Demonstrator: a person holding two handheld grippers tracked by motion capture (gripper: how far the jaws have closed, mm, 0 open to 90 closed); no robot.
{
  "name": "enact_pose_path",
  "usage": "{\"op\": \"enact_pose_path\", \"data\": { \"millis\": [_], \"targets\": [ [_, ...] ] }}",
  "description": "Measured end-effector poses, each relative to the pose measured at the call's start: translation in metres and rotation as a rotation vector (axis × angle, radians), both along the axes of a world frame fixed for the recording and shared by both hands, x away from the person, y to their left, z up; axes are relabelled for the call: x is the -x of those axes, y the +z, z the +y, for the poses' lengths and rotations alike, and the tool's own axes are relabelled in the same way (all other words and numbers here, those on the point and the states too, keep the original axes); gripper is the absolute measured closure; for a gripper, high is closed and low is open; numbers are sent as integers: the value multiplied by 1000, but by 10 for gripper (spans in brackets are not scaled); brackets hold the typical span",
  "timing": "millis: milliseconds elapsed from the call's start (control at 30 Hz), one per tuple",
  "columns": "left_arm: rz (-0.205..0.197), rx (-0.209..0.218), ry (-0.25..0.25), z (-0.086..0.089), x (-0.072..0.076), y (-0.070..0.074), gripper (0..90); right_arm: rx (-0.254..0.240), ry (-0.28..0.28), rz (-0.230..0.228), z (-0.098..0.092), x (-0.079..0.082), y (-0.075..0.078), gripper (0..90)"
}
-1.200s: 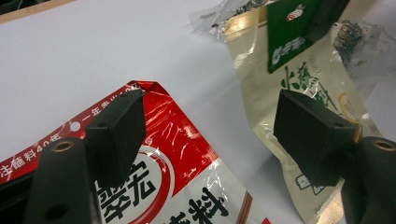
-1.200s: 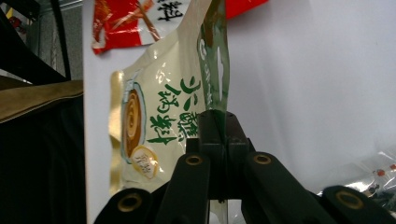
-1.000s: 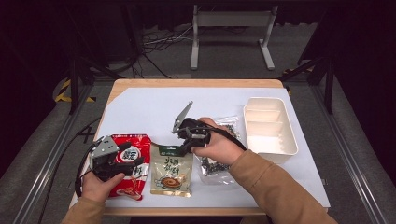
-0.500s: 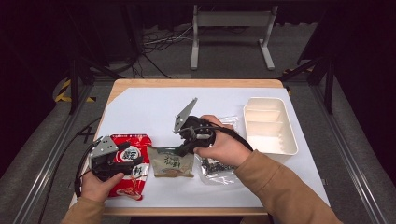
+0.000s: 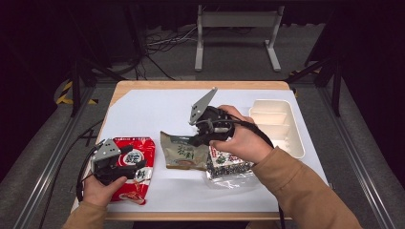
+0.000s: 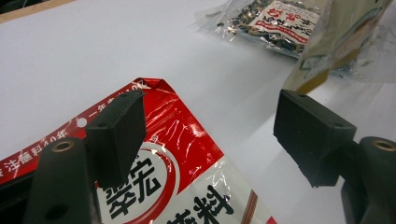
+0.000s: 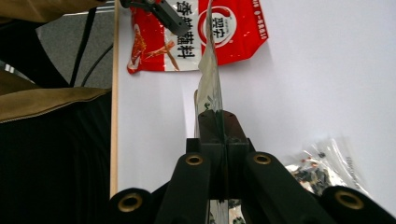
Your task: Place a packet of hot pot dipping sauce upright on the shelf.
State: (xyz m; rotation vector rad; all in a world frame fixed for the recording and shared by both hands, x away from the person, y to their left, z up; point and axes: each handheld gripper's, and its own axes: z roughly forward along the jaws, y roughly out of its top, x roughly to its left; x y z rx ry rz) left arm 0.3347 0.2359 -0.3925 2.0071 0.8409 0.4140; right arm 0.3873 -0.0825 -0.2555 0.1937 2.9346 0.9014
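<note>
My right gripper [image 5: 198,139] is shut on the edge of a tan and green snack packet [image 5: 183,150] and holds it tilted above the white table top. In the right gripper view the snack packet [image 7: 209,79] hangs edge-on from the closed right gripper [image 7: 222,126]. My left gripper [image 5: 133,164] rests open over a red seasoning packet [image 5: 138,152] at the front left. The left gripper [image 6: 212,135] has one jaw above the red seasoning packet [image 6: 187,154] and the other above bare table.
A clear bag of dark dried bits [image 5: 228,164] lies under the right hand; the bag [image 6: 280,23] lies far off in the left gripper view. A white divided tray [image 5: 279,126] stands at the right. The table's wooden edge [image 7: 114,93] is close by.
My right gripper has lifted the tan and green packet off the table and drawn it up and slightly right, so it now tilts. The left gripper has stayed put.
</note>
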Motion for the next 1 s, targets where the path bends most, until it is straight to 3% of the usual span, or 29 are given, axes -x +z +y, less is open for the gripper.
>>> {"op": "enact_pose_path", "data": {
  "millis": [467,1000],
  "targets": [
    [3,-2,3,2,-1,0,258,18,-48,-89,-27,-9,12,899],
    [8,1,10,3,-1,-2,259,-15,-144,-126,-67,-21,27,899]
  ]
}}
